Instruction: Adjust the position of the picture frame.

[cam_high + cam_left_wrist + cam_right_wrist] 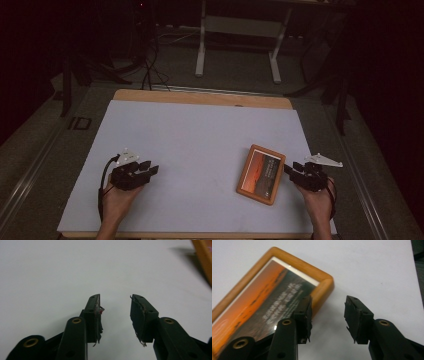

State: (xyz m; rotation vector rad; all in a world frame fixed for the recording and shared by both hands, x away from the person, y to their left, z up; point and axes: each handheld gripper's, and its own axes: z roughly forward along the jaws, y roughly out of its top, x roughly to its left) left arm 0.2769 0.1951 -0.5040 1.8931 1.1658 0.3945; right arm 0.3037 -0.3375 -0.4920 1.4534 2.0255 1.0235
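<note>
Frame (261, 174) lies flat on the bench (200, 145), right side near the front edge, wooden border around an orange picture with text. Right gripper (288, 169) sits just beside the frame's right edge; in the right gripper view its fingers (304, 315) are spread, one over the frame's corner, the other over bare bench, nothing pinched. Left gripper (150, 167) is well apart at the bench's left, fingers (96, 315) spread and empty over bare surface.
</note>
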